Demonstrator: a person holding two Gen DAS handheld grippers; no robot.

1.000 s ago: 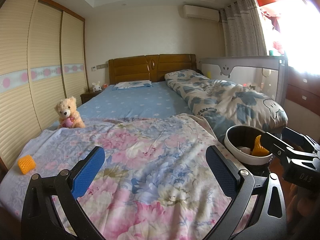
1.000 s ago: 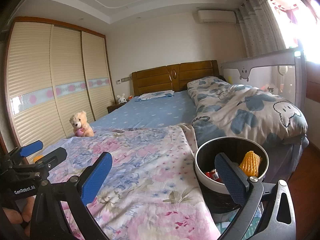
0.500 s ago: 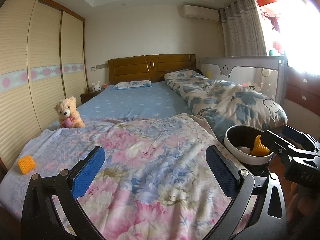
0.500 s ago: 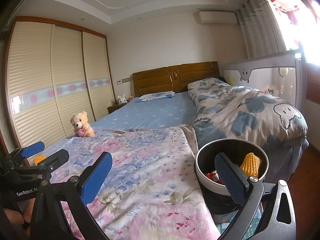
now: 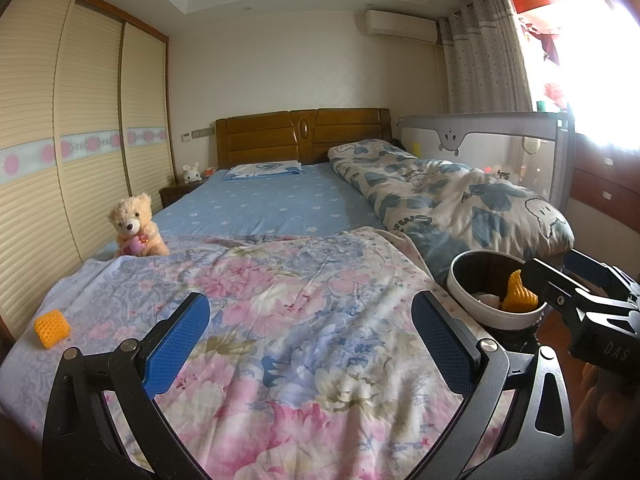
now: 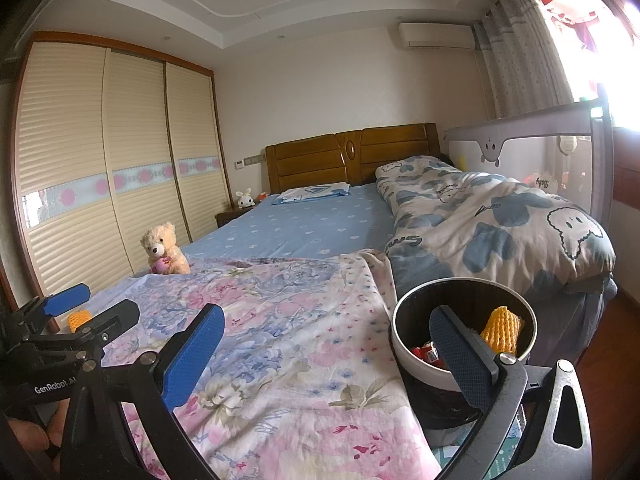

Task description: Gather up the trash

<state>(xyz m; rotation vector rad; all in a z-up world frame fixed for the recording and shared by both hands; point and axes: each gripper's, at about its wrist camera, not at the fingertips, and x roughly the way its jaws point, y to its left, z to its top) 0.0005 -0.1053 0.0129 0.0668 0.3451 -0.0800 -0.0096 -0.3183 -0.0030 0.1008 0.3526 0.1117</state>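
Observation:
A round white-rimmed trash bin (image 6: 464, 336) stands at the bed's right front corner; it also shows in the left wrist view (image 5: 492, 292). Inside it lie an orange foam net (image 6: 502, 328) and red wrappers (image 6: 428, 354). Another orange foam net (image 5: 51, 327) lies on the floral quilt (image 5: 288, 320) near the bed's left edge; it shows partly behind the left gripper in the right wrist view (image 6: 79, 318). My left gripper (image 5: 310, 340) is open and empty above the quilt. My right gripper (image 6: 328, 354) is open and empty, its right finger in front of the bin.
A teddy bear (image 5: 136, 226) sits on the bed's left side. A rolled duvet (image 5: 448, 200) lies along the right, with a grey bed rail (image 5: 500, 148) behind it. A sliding wardrobe (image 5: 60, 152) lines the left wall. A wooden headboard (image 5: 304, 136) is at the back.
Both grippers have barely shifted; the views are nearly the same. Nothing was taken hold of or let go.

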